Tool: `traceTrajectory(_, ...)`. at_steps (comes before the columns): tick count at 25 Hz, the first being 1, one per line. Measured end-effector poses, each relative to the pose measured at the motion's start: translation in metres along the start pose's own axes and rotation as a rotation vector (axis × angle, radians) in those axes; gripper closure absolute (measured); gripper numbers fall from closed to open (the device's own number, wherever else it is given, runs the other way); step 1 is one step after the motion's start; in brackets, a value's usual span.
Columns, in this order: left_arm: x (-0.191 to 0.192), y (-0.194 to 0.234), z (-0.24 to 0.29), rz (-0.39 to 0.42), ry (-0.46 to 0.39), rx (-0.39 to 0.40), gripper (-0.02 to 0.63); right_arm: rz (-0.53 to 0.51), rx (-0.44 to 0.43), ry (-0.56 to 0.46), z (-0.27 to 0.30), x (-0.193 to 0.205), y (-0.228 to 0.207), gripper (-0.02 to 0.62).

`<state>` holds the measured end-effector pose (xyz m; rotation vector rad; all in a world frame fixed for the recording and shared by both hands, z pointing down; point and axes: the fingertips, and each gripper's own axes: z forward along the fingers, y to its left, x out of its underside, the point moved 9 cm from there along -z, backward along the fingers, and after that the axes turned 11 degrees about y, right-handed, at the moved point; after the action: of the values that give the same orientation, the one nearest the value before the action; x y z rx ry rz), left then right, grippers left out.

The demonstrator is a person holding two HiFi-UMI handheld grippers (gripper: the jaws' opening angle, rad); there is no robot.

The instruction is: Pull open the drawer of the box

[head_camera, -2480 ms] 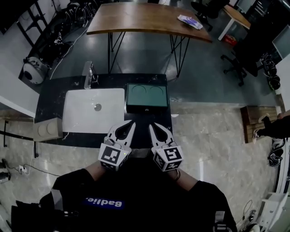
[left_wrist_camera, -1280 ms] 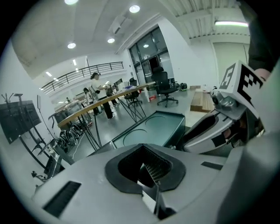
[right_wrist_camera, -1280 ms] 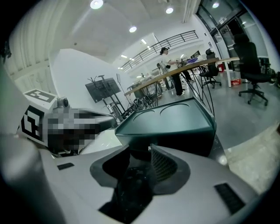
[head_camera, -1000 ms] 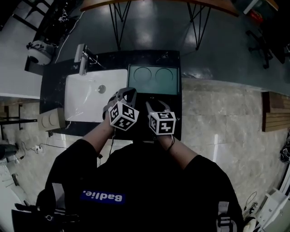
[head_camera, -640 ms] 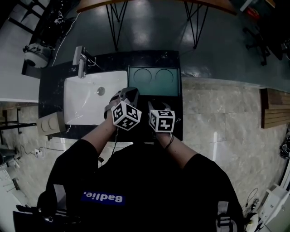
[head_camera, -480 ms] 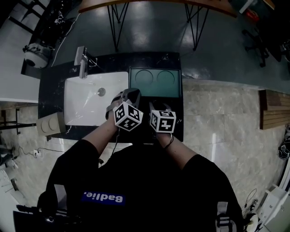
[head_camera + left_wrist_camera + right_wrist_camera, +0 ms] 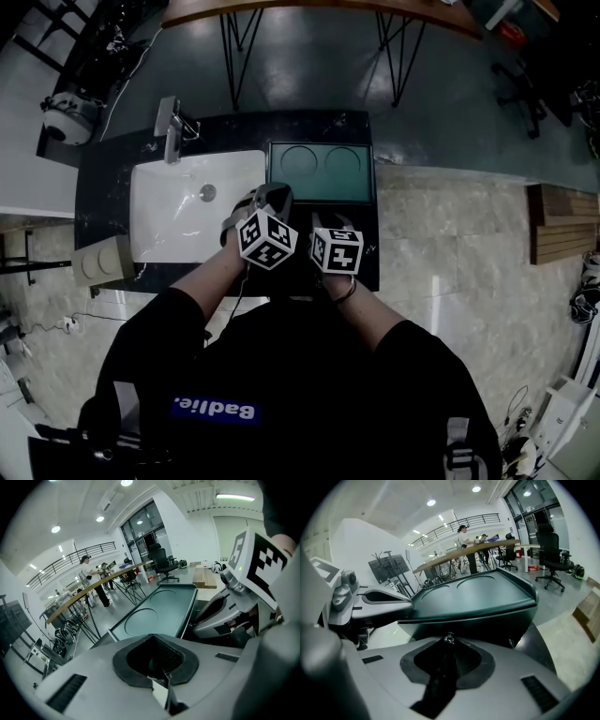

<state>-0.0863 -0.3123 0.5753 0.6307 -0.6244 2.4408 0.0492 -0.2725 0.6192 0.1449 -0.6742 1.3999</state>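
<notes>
Both forearms reach forward, side by side, angled downward. The left claw has its jaws together, empty; the right claw has just been closing its jaws onto the drawer knob.

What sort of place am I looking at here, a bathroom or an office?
Probably an open office or lab hall with a mock washbasin stand: a white sink and tap sit in a free-standing dark counter, with a long wooden table and an office chair on the open floor behind.
</notes>
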Motion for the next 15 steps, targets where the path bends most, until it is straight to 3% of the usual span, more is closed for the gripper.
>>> traceTrajectory(15, 0.001, 0.002, 0.001, -0.014, -0.001, 0.022, 0.604, -0.021, -0.002, 0.031, -0.016, 0.029, 0.008, 0.531)
